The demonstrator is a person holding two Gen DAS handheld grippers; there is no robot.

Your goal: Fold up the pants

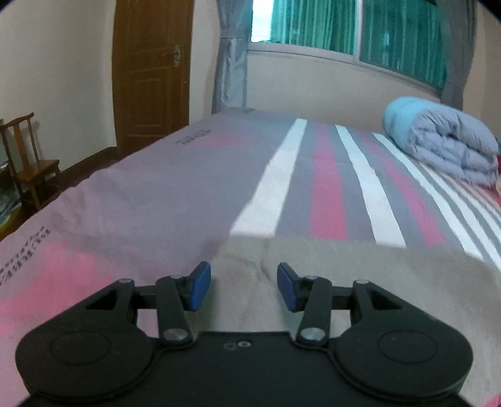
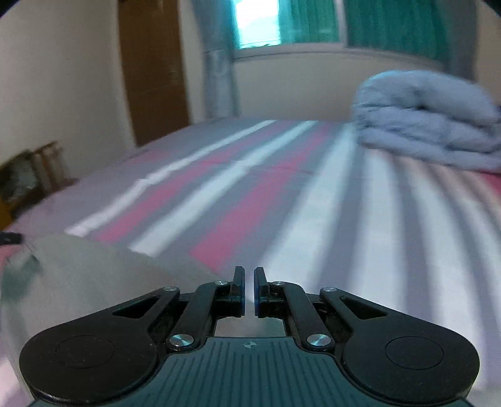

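Observation:
The beige pants point(image 1: 360, 281) lie on the striped bed sheet point(image 1: 328, 188), filling the lower right of the left wrist view. My left gripper point(image 1: 243, 286) sits over their creased near edge. Its blue pads point(image 1: 200, 286) stand a little apart, with a bunch of the beige cloth between them. In the right wrist view, which is blurred, the pants point(image 2: 94, 275) spread to the left and rise towards my right gripper point(image 2: 249, 289). Its jaws are closed to a thin slit on the cloth's edge.
A folded blue-grey quilt point(image 1: 444, 141) lies at the far right of the bed, also visible as the quilt point(image 2: 432, 125). A wooden chair point(image 1: 28, 156) stands on the floor to the left, near a brown door point(image 1: 153, 72). A curtained window point(image 1: 360, 28) is behind the bed.

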